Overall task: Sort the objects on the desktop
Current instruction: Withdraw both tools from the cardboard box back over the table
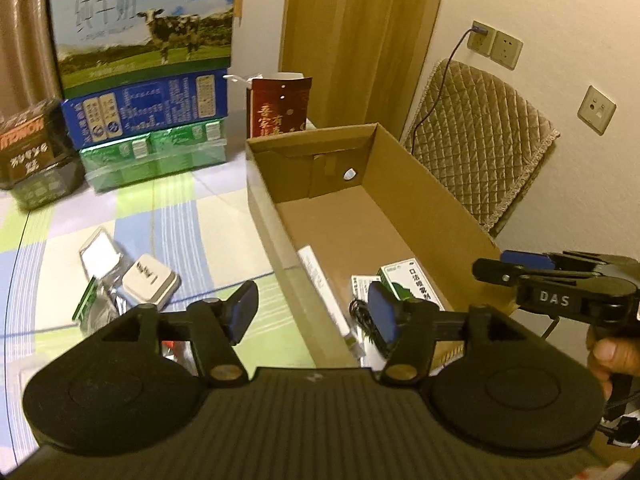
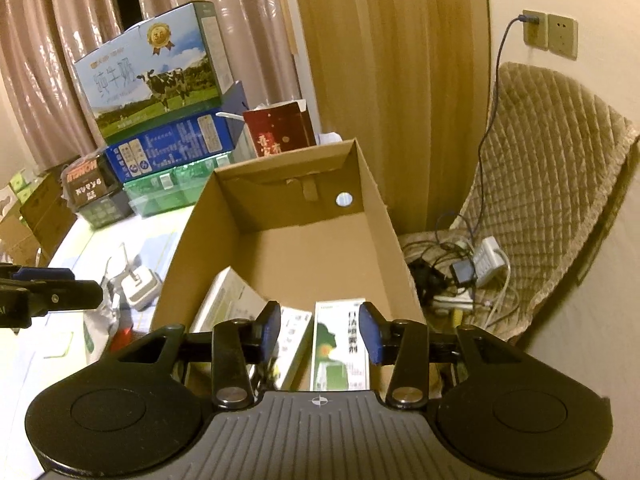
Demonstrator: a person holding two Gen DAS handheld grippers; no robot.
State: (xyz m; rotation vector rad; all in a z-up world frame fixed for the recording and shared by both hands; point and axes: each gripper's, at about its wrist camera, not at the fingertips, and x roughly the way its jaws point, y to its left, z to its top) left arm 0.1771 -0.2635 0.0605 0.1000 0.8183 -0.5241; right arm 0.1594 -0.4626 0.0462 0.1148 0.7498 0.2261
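An open cardboard box [image 1: 404, 196] [image 2: 372, 200] stands on the table. Inside its near end lie a green-and-white medicine carton [image 1: 416, 286] [image 2: 340, 344], a smaller white carton [image 2: 294, 340] and a long white box [image 1: 322, 284] [image 2: 228, 304]. My left gripper [image 1: 314, 314] hangs open and empty above the box's left wall. My right gripper [image 2: 320, 334] is open and empty over the cartons in the box; its fingers [image 1: 520, 268] also show at the right of the left wrist view. On the tablecloth left of the box lie a white charger [image 1: 150, 278] [image 2: 138, 286] and crinkled packets [image 1: 98, 280].
Stacked milk cartons [image 1: 144, 64] [image 2: 160, 100] and a dark box [image 1: 32, 148] stand at the back of the table. A red bag [image 1: 280, 104] sits behind the cardboard box. A padded chair [image 2: 540, 208] with cables and a power strip [image 2: 480, 268] stands at the right.
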